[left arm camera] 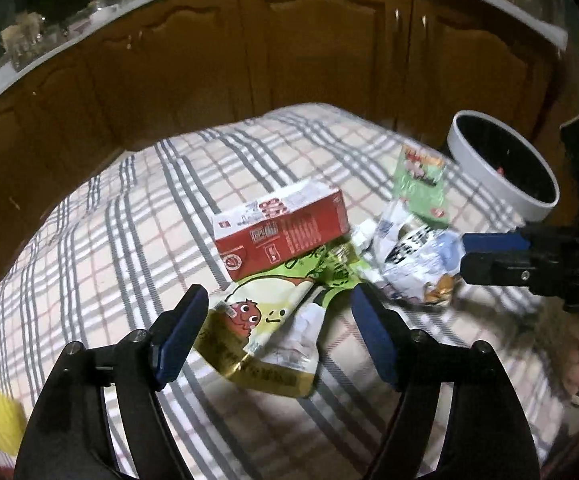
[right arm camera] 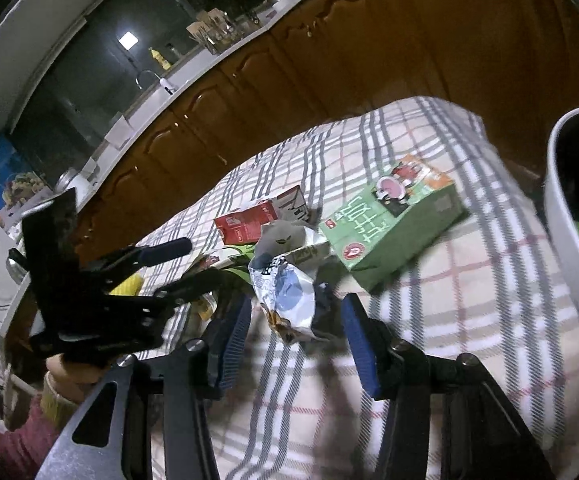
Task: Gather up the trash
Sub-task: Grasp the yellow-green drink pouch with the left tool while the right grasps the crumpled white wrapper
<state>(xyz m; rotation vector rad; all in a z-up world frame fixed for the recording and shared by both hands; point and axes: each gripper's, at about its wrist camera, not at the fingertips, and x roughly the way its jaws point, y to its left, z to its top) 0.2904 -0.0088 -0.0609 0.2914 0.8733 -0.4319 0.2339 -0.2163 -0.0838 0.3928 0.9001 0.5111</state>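
Your left gripper [left arm camera: 277, 316] is nearest in its own view, with jaws wide apart and nothing between them; it hovers over the yellow-green pouch [left arm camera: 265, 332], which lies flat on the checked cloth of the desk [left arm camera: 89, 248]. Your right gripper [right arm camera: 295, 320] also has open jaws, and the crumpled white bag [right arm camera: 285, 292] sits just between the two pads, but I cannot tell if the pads already touch it. So the step in hand seems to be the pick of the first pieces, one for each gripper, and no trash is lifted yet. The rest of the trash lies close together in the middle of the desk: the red carton [left arm camera: 281, 232] rests partly on the pouch, and the green box [right arm camera: 393, 224] lies beside the white bag, nearer to the white bin [right arm camera: 569, 220]. The bin stands at the right edge of the desk and already has some items inside. For the next move, you should lower each gripper until the pads are on both sides of the thin material, then close; the pouch is flat, so one jaw must probably slide under its edge. About writing: the green box has large white characters and a cartoon figure, the pouch has cartoon faces, and the red carton has small print, all too blurred for me to read.
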